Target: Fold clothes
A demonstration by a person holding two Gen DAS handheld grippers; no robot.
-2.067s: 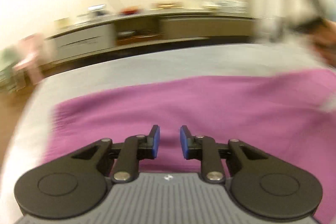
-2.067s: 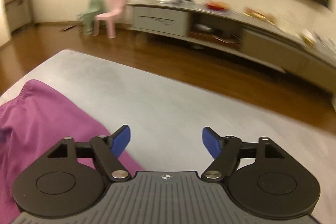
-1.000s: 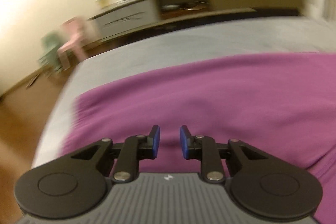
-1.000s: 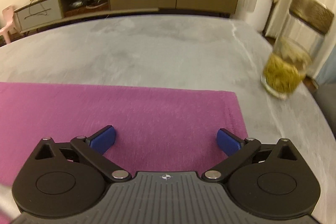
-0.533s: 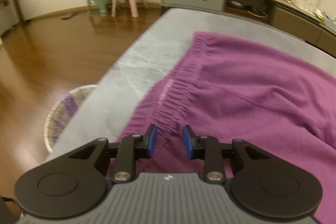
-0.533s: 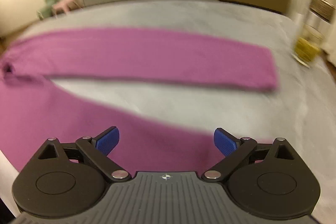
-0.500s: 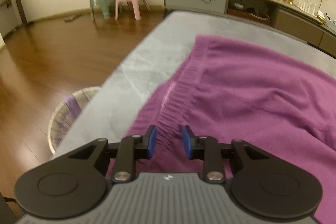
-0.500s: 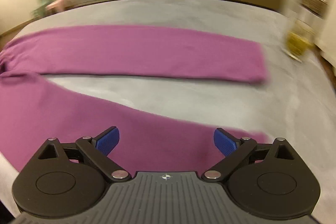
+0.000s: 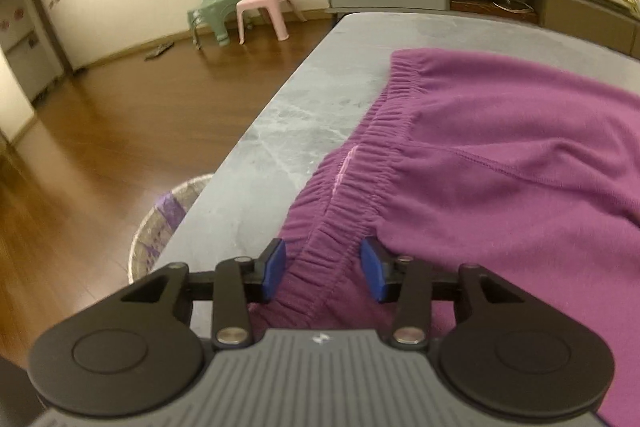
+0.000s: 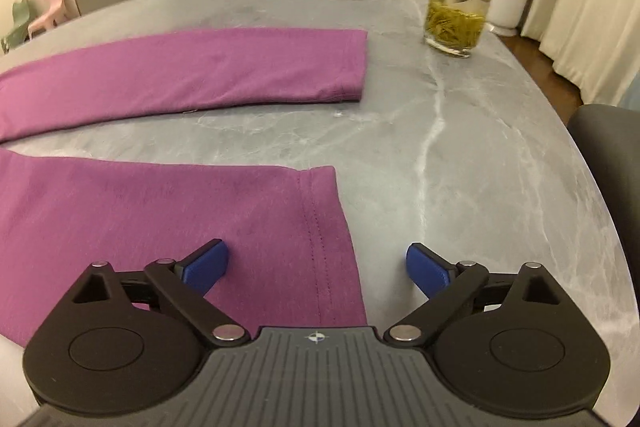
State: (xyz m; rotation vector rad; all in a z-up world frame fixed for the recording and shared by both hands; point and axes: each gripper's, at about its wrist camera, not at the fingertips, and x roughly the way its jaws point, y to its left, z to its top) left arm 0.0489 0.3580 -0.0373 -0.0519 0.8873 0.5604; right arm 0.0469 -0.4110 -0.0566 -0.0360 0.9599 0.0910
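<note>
Purple trousers [image 9: 520, 155] are spread flat on the grey marble bench [image 9: 288, 131], the gathered waistband [image 9: 360, 163] towards one end and the two legs lying apart towards the other. The left hand-held gripper [image 9: 322, 269] is poised at the waistband corner; its jaws are opening, with the elastic edge between them but not pressed by the pads. The right hand-held gripper [image 10: 316, 267] is held wide over the hem [image 10: 320, 227] of the near leg [image 10: 160, 219], with nothing gripped; the far leg [image 10: 180, 67] lies beyond a strip of bare bench.

The fabric is judged to be soft, light knit that will drape and sag when lifted and may slide a little on the smooth stone. The thicker waistband and the stitched hem are judged the firmest places to be pinched, at the corners.

A glass [image 10: 456, 15] with yellow-green contents stands on the bench, well apart from the far leg's hem, and could be tipped by a swung leg. A basket [image 9: 160, 223] stands on the floor beside the bench, and a dark chair back [image 10: 608, 147] is seen at the edge.
</note>
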